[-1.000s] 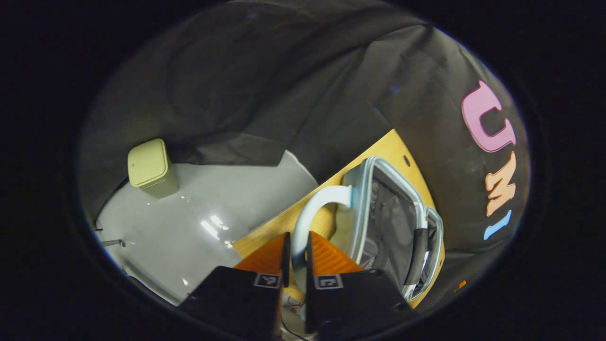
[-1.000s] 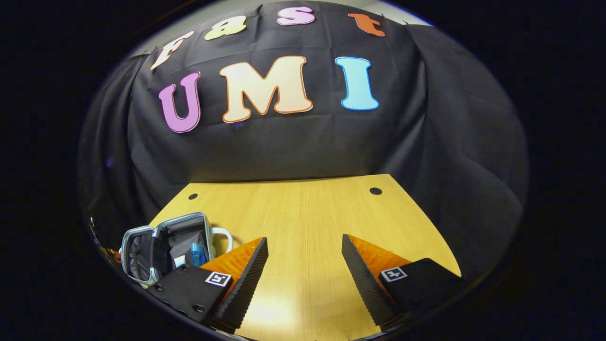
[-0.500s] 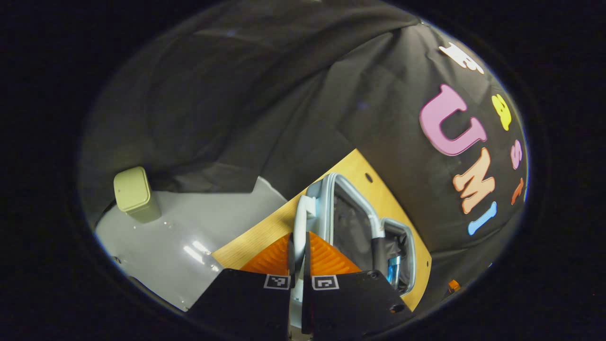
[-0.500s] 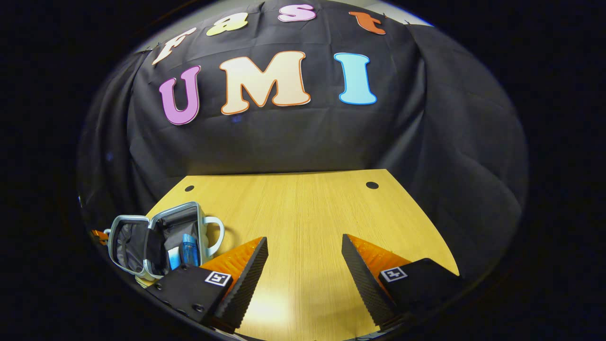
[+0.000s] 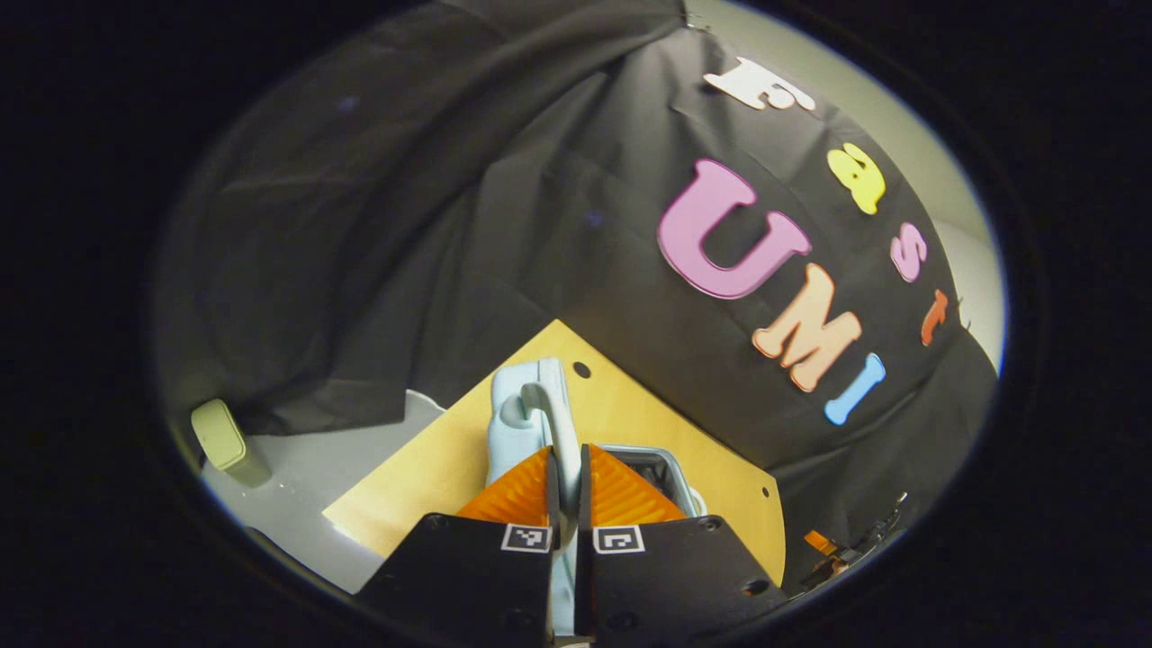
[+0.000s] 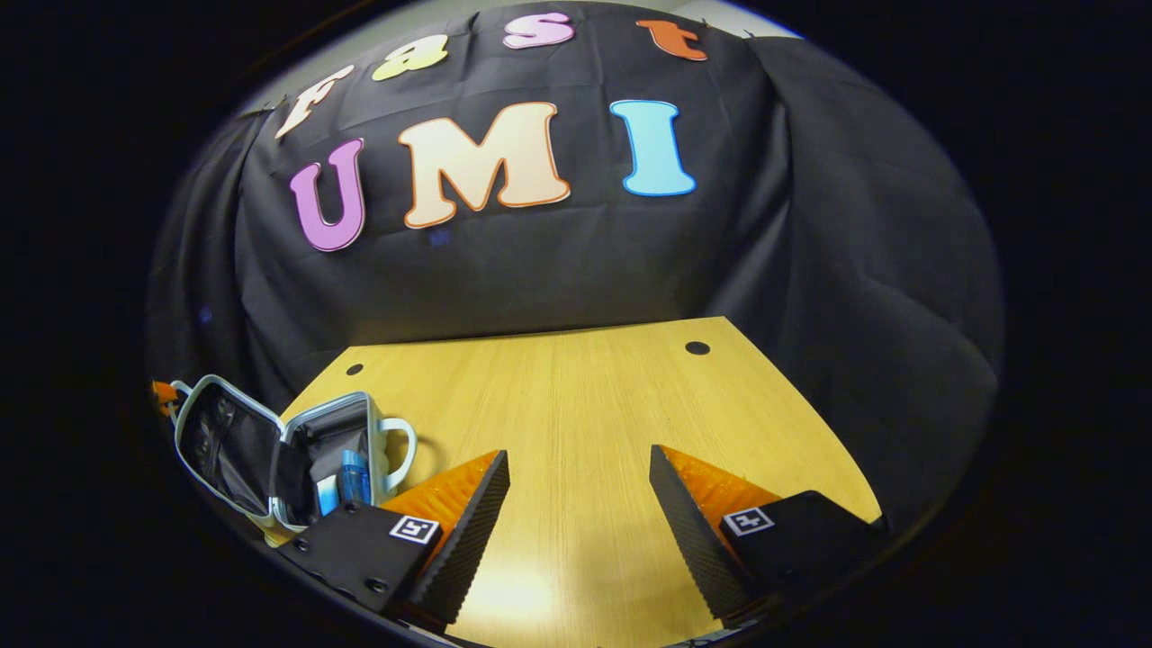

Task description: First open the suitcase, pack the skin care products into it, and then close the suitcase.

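Note:
The small light-blue suitcase (image 6: 270,450) stands open at the table's left in the right gripper view. Its dark-lined lid (image 6: 225,436) is tilted up off the table. Blue and white skin care bottles (image 6: 351,477) stand in the base half, which has a pale handle (image 6: 402,450) of its own. My left gripper (image 5: 565,468) is shut on the lid's pale handle (image 5: 540,418), with the lid's shell (image 5: 508,423) just beyond it. My right gripper (image 6: 580,504) hangs open over bare tabletop to the suitcase's right, with nothing between its fingers.
The wooden table (image 6: 585,405) has small round holes near its far corners and ends at the black cloth wall. Left of the table lies grey floor (image 5: 297,472) with a pale green bin (image 5: 220,441) on it.
The left gripper has lifted the lid by its handle, swinging it up from lying flat; its view has tilted up towards the wall. The right gripper has hardly moved.

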### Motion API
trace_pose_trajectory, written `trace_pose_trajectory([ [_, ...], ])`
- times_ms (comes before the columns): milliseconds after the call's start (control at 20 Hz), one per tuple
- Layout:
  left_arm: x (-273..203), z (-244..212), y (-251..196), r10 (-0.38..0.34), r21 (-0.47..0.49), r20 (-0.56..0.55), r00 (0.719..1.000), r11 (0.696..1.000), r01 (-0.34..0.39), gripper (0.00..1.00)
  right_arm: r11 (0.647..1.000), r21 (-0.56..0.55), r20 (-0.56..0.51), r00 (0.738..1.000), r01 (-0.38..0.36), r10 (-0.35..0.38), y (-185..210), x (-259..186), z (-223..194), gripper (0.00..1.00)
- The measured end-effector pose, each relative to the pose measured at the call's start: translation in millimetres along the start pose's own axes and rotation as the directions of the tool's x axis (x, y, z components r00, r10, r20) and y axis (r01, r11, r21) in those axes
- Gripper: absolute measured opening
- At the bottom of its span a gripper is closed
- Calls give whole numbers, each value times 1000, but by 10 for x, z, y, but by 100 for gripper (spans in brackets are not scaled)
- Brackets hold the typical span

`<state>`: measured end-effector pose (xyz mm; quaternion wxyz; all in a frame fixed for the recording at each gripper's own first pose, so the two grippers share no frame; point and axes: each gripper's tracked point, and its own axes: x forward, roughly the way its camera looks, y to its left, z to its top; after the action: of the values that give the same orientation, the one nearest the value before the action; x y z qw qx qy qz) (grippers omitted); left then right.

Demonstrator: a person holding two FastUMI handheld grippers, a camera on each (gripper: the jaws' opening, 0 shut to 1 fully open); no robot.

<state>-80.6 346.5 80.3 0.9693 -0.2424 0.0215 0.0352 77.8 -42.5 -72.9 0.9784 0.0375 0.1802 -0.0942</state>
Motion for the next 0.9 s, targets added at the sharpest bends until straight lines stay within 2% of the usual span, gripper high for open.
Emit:
trace_pose_trajectory([
  [50,30,13,-155,-21,13,-4,1000,1000,21,0,1000,5,2,1000,6,-6,-51,-7,6,94],
  [100,62,27,-325,-44,29,-11,999,999,44,2,1000,9,3,1000,11,-11,-109,-13,16,98],
  [150,119,16,-490,-64,44,-17,998,997,65,2,1000,11,6,1000,18,-18,-169,-25,23,94],
  [200,173,8,-663,-87,63,-29,996,994,88,2,1000,11,7,1000,26,-26,-233,-24,17,98],
  [450,510,-163,-1466,-222,98,-91,971,968,231,3,999,8,5,999,46,-46,-459,-84,37,98],
  [500,590,-211,-1602,-245,95,-104,964,962,255,3,999,-9,8,999,43,-43,-469,-101,48,98],
  [550,681,-266,-1739,-269,90,-120,956,956,280,2,999,-28,11,999,45,-44,-479,-108,62,94],
  [600,755,-314,-1860,-292,80,-133,947,949,304,3,998,-45,12,999,43,-42,-470,-121,55,98],
  [650,834,-380,-1966,-313,65,-150,938,943,325,3,998,-54,13,999,39,-38,-460,-127,78,94],
  [800,1041,-663,-2300,-368,38,-219,904,922,385,3,998,-62,19,1000,11,-10,-363,-156,131,94],
  [850,1095,-757,-2377,-376,35,-240,895,918,395,4,998,-67,22,1000,7,-6,-347,-157,134,98],
  [900,1158,-869,-2468,-383,33,-268,884,913,406,4,997,-73,23,1000,5,-4,-330,-160,140,98],
])
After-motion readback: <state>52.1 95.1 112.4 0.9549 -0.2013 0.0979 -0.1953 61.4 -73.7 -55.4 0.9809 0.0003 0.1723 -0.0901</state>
